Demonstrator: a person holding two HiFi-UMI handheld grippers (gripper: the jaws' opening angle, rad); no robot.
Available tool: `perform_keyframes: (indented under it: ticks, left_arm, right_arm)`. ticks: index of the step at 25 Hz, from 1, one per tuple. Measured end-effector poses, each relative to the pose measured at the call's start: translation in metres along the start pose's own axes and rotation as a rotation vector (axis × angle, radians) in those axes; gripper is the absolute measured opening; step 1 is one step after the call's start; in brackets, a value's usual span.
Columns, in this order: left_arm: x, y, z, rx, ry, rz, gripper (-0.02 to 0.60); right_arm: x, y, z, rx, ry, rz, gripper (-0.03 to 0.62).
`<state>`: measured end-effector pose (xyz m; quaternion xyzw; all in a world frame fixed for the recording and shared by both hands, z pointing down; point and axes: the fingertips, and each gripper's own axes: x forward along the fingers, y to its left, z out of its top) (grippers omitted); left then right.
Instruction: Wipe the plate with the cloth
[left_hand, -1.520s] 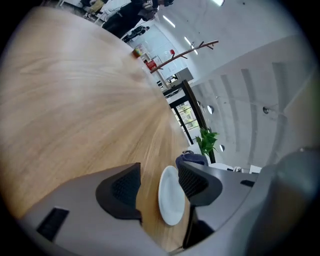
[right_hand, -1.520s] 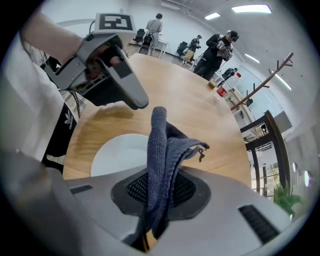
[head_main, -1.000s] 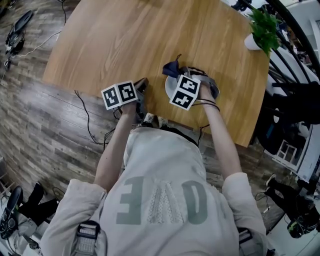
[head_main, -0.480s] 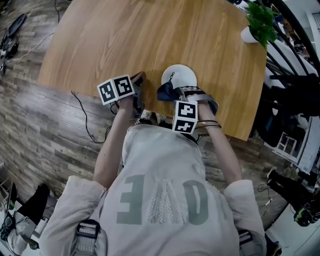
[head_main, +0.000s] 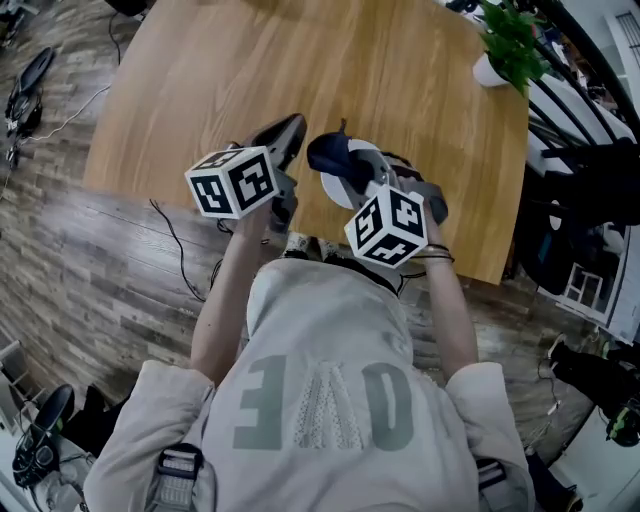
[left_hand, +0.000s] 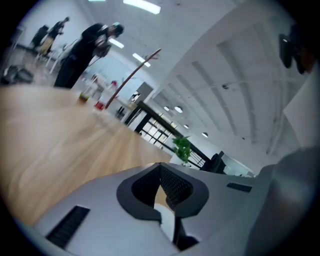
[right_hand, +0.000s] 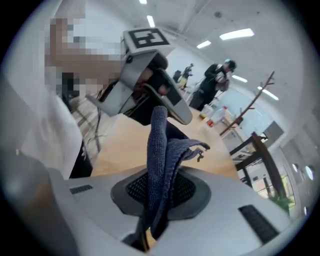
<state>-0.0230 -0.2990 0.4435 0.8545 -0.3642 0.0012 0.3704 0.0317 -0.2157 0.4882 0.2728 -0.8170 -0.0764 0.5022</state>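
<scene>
The white plate (head_main: 338, 191) lies on the wooden table (head_main: 230, 70) near its front edge, partly hidden by the cloth and my right gripper. The dark blue cloth (head_main: 334, 155) hangs bunched over the plate's left part, and my right gripper (head_main: 358, 172) is shut on it. In the right gripper view the cloth (right_hand: 159, 145) stands up from between the jaws (right_hand: 157, 192). My left gripper (head_main: 290, 128) is held above the table just left of the plate, shut (left_hand: 161, 172), with nothing seen in its grip. Only a white sliver shows low in the gap.
A potted plant (head_main: 510, 45) stands at the table's far right corner. Cables (head_main: 170, 225) trail over the plank floor at the left. A person (left_hand: 82, 55) stands beyond the table's far side, near bottles (left_hand: 102, 97). Black gear lies to the right of the table.
Both grippers have risen from the table's front edge, and their marker cubes have rolled. The cloth came up with the right gripper and now hangs over the plate.
</scene>
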Motion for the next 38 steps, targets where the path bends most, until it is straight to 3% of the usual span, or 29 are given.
perform_keyframes:
  ticks: [4, 6, 10, 12, 15, 20, 26, 38]
  left_arm:
    - [-0.018, -0.090, 0.087, 0.419, -0.203, -0.087, 0.005]
    - [-0.031, -0.125, 0.108, 0.559, -0.292, -0.088, 0.005]
    - [-0.042, -0.173, 0.117, 0.711, -0.379, -0.125, 0.005]
    - [-0.043, -0.187, 0.117, 0.759, -0.406, -0.125, 0.005]
    - [-0.040, -0.203, 0.115, 0.836, -0.418, -0.128, 0.005]
    - [-0.037, -0.217, 0.115, 0.901, -0.430, -0.121, 0.005]
    - [-0.044, -0.231, 0.122, 0.854, -0.492, -0.160, 0.005]
    - [-0.047, -0.229, 0.119, 0.863, -0.465, -0.128, 0.005]
  right_arm:
    - [-0.076, -0.082, 0.051, 0.231, -0.271, -0.314, 0.057]
    - [-0.123, -0.108, 0.064, 0.353, -0.438, -0.456, 0.057]
    - [-0.200, -0.127, 0.061, 0.579, -0.693, -0.667, 0.057]
    - [-0.222, -0.126, 0.047, 0.593, -0.706, -0.767, 0.057]
    - [-0.234, -0.121, 0.021, 0.596, -0.632, -0.873, 0.057]
    - [-0.241, -0.116, 0.003, 0.646, -0.638, -0.876, 0.057]
    - [-0.250, -0.112, -0.001, 0.688, -0.664, -0.874, 0.057]
    - [-0.257, -0.112, -0.010, 0.706, -0.640, -0.886, 0.057]
